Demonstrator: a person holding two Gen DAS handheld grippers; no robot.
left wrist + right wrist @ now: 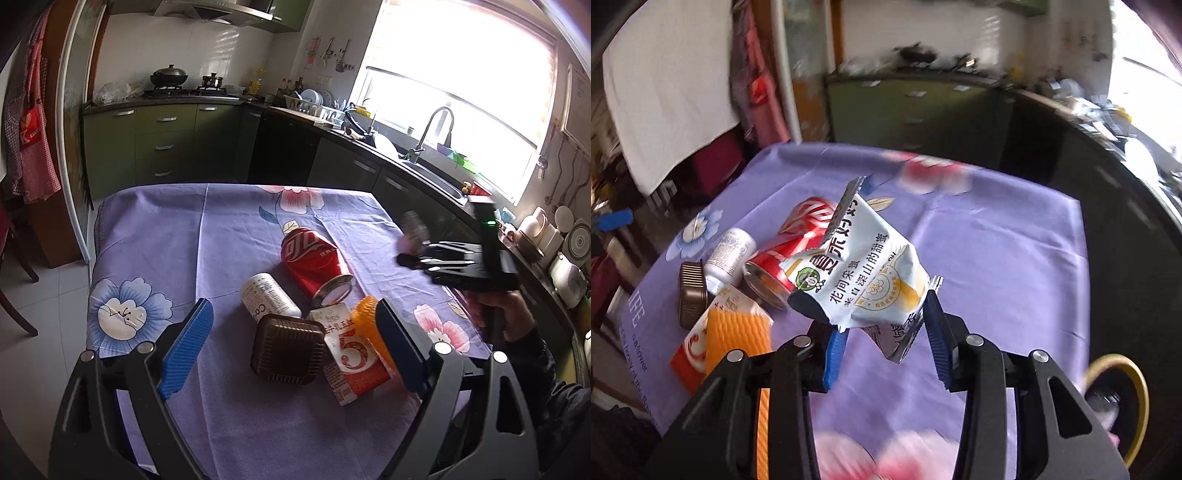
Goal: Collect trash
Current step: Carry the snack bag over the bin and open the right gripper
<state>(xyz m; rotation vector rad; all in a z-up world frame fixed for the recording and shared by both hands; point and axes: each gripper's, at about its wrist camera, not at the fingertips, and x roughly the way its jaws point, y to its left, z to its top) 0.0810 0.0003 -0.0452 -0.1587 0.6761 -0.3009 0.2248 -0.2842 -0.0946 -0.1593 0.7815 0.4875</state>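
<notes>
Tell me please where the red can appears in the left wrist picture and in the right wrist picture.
Left wrist view: the red can lies on its side just right of center, beyond the white can.
Right wrist view: the red can lies left of center, partly behind the snack bag between the right tongs.
Shared landmark: the brown square box.

A table under a purple floral cloth [177, 236] carries a red can [314, 260], white can [267, 297], brown tray [286, 349] and carton [354, 354].
</notes>
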